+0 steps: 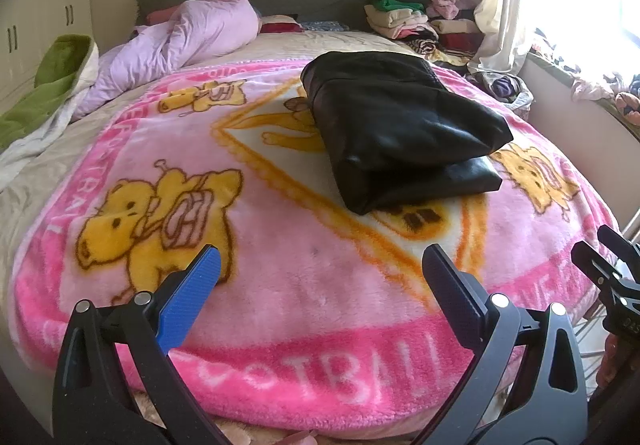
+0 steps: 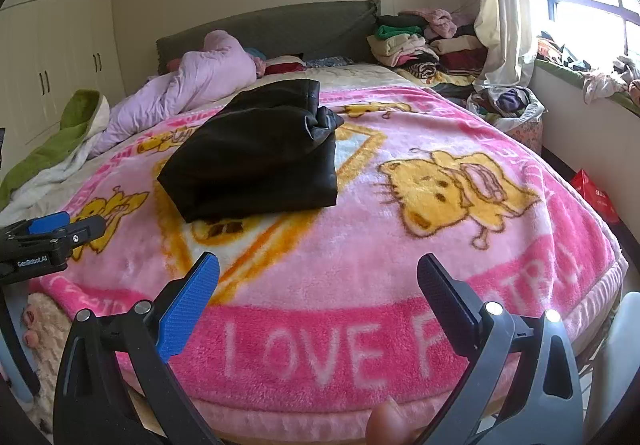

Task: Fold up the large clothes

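A black leather-like garment (image 1: 396, 129) lies folded into a thick bundle on the pink cartoon blanket (image 1: 280, 285), in the middle of the bed. From the right wrist view the same black garment (image 2: 256, 153) sits left of centre on the blanket (image 2: 360, 245). My left gripper (image 1: 320, 265) hovers open above the blanket's near edge, well short of the garment, holding nothing. My right gripper (image 2: 318, 269) is likewise open and empty over the near edge. The right gripper's body shows at the right border (image 1: 608, 273) of the left view; the left gripper's body appears at the left border (image 2: 48, 237).
A lilac duvet (image 1: 192, 33) and a green blanket (image 1: 52, 85) lie bunched at the far left. Stacks of folded clothes (image 1: 408, 17) stand by the headboard at the right. Beside the bed are a laundry basket (image 2: 508, 105), a red bag (image 2: 596, 197) and a window ledge (image 2: 580, 73).
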`<state>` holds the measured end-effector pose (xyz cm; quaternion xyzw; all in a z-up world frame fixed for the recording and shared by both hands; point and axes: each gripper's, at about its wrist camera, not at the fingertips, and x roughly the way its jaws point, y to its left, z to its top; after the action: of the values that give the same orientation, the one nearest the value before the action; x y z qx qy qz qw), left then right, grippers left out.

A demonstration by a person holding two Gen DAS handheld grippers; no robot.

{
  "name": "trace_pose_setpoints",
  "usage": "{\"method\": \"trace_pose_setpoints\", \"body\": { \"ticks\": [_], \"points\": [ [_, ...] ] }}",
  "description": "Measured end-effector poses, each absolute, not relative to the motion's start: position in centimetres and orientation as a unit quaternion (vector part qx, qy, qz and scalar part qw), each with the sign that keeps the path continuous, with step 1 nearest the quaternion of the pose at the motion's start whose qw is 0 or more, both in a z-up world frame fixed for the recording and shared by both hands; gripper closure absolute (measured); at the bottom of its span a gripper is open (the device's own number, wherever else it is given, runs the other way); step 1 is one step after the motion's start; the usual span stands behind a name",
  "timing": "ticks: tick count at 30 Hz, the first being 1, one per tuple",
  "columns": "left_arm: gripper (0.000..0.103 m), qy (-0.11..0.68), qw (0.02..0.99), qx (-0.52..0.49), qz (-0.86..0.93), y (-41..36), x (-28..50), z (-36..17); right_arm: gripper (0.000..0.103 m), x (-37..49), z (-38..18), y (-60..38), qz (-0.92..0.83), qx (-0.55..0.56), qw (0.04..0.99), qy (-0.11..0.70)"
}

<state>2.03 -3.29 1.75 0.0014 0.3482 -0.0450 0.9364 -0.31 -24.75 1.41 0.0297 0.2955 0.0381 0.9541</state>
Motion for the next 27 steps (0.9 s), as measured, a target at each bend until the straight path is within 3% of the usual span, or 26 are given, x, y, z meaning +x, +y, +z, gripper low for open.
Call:
{"method": "trace_pose_setpoints", "body": {
  "ticks": [27],
  "points": [
    [0.008,0.348,0.936,0.002,-0.045,-3.11,2.02,1.81,0.004,-0.41,1.54,-24.7,0.038,0.028,0.954,0.295]
  ]
}}
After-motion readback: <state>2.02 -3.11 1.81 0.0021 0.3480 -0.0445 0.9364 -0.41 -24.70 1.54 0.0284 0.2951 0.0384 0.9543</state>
